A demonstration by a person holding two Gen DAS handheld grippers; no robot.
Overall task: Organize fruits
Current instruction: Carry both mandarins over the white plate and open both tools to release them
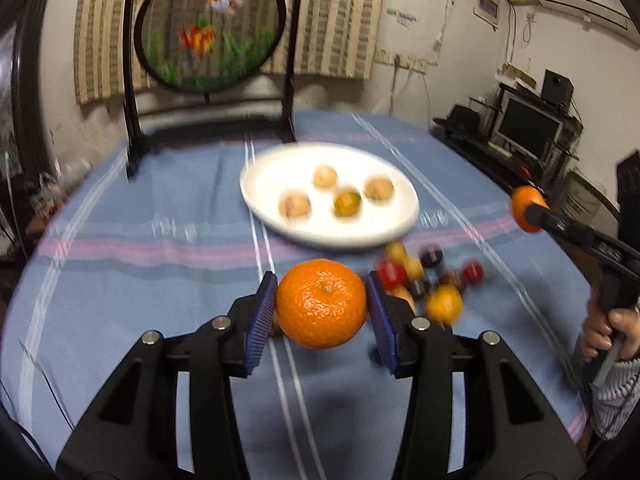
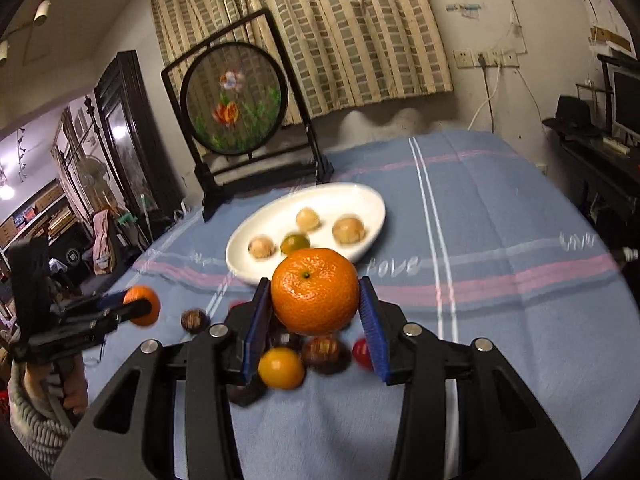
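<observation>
Both grippers [image 1: 321, 305] [image 2: 316, 300] each clamp an orange [image 1: 321, 304] [image 2: 315, 291] above the tablecloth [image 1: 160, 272]

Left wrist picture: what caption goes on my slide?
Left gripper holds a round orange mandarin above the blue striped tablecloth, near the white oval plate.

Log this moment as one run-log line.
left gripper: holds orange | right gripper: holds orange | plate: four fruits

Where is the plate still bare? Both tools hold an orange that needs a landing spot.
The plate is bare along its far rim and its right end, beyond the four fruits. The cloth just in front of it is crowded with small loose fruits.
</observation>
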